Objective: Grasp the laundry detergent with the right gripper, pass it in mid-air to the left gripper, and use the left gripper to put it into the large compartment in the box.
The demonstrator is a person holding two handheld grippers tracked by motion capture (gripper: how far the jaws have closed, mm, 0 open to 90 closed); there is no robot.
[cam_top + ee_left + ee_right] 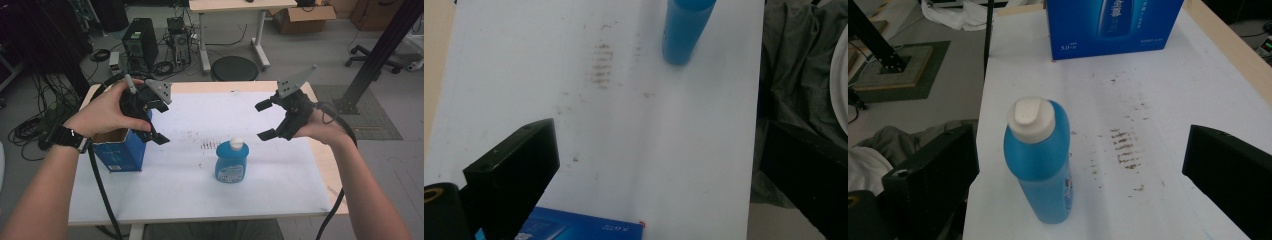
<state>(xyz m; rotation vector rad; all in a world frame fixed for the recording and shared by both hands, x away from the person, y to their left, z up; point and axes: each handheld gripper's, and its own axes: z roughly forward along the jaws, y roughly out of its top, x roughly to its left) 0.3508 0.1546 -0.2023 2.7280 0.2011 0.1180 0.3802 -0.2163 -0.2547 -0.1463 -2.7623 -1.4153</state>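
Note:
A blue bottle (231, 161) with a white cap stands upright on the white-covered table (280, 185), near the front middle. An open-topped blue box (120, 150) stands at the left. My left gripper (161, 122) hovers open over the box's right edge, nothing between its jaws. My right gripper (263, 120) is open too, held above and behind the bottle to its right. In the left gripper view the bottle (684, 30) is far ahead and the box (579, 229) lies just below. In the right gripper view the bottle (1040, 160) stands close in front, left of centre, with the box (1113, 25) beyond.
Brown smudges (210, 145) mark the table cover between box and bottle. The wooden table edge (327, 165) shows at the right. Behind the table on the floor are a computer tower (140, 42), a round black stool (234, 68), cables and a second desk (235, 6).

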